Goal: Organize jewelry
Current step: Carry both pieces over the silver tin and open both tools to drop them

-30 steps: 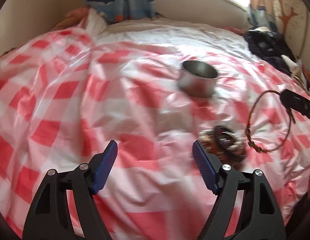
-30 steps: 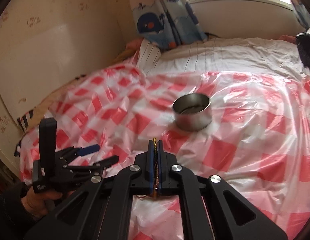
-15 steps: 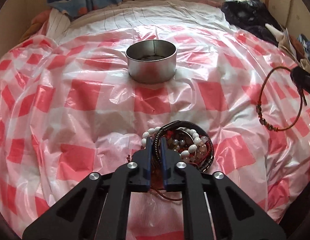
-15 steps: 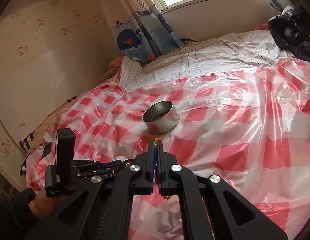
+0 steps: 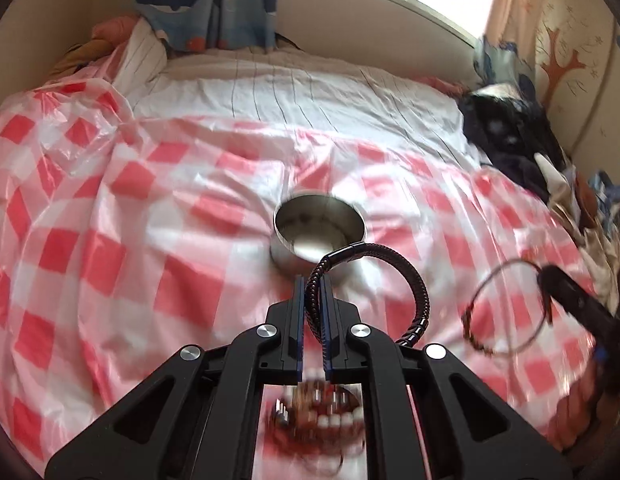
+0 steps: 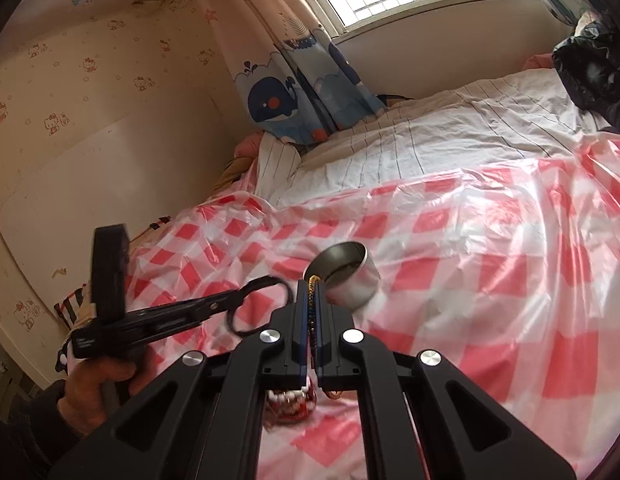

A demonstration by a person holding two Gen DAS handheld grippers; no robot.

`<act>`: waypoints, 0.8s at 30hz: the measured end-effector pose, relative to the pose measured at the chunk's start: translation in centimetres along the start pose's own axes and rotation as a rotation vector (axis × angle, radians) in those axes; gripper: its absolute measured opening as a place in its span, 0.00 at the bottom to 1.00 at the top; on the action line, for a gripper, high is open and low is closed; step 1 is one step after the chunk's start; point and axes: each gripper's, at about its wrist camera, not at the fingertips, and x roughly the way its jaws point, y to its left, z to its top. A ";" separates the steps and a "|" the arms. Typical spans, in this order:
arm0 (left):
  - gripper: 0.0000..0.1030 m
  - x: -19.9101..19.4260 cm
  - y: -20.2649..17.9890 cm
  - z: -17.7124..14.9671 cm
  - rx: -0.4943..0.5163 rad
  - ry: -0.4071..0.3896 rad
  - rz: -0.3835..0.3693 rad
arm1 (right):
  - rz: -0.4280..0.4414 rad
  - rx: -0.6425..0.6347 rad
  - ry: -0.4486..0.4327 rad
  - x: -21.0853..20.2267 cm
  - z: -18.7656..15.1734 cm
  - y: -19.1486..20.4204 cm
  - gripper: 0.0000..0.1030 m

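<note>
While your left gripper (image 5: 312,288) is squeezed tight on the dark braided bracelet (image 5: 394,268), the thing that matters most is where the metal tin (image 5: 320,236) sits from it. The tin rests on the red and white checked sheet (image 5: 110,240), straight ahead of your left gripper and just past its tips. The bracelet loops up out of the jaws and curls over to the right, so its top arc hangs in front of the tin's near wall. Your right gripper (image 6: 312,296) is clamped shut on a thin red string bracelet (image 5: 506,308). In the left view that string loop hangs well off to the right of the tin. In the right view the tin shows just past the right gripper's tips, a little to the right, and it looks tilted there. So both hands point at the tin, and both look close to it. I think the left one is lined up better, because the tin's mouth is dead ahead of it. A blurry heap of beads (image 5: 318,412) lies on the sheet on the near side of the tin, under your left gripper. To drop the dark bracelet in, you would need to carry it forward until the loop hangs over the tin's open mouth.
</note>
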 end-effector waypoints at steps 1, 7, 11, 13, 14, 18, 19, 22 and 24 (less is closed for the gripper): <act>0.06 1.2 -0.2 0.8 -0.012 -0.010 0.011 | 0.005 0.000 0.001 0.7 0.6 -0.1 0.03; 0.06 7.1 -0.6 3.4 -0.052 -0.021 0.040 | 0.031 -0.017 0.025 6.3 3.8 -0.1 0.03; 0.07 10.9 -0.1 4.1 -0.044 0.025 0.111 | 0.040 -0.039 0.046 9.9 5.3 0.1 0.03; 0.07 11.7 1.1 4.0 -0.067 0.035 0.130 | 0.052 -0.040 0.061 11.9 5.9 0.4 0.03; 0.07 11.6 1.4 3.9 -0.067 0.030 0.137 | 0.066 -0.027 0.070 12.8 6.1 0.3 0.04; 0.10 9.8 2.9 3.1 -0.053 0.009 0.169 | 0.047 0.011 0.125 16.6 5.8 -0.4 0.04; 0.11 9.4 3.3 3.0 -0.054 0.009 0.168 | -0.016 -0.016 0.139 17.5 5.4 -0.5 0.04; 0.15 8.0 3.8 2.0 -0.052 0.014 0.165 | -0.121 -0.020 0.153 18.3 4.5 -1.5 0.32; 0.19 7.2 3.7 1.4 -0.038 0.024 0.156 | -0.138 0.016 0.141 17.6 4.0 -2.4 0.44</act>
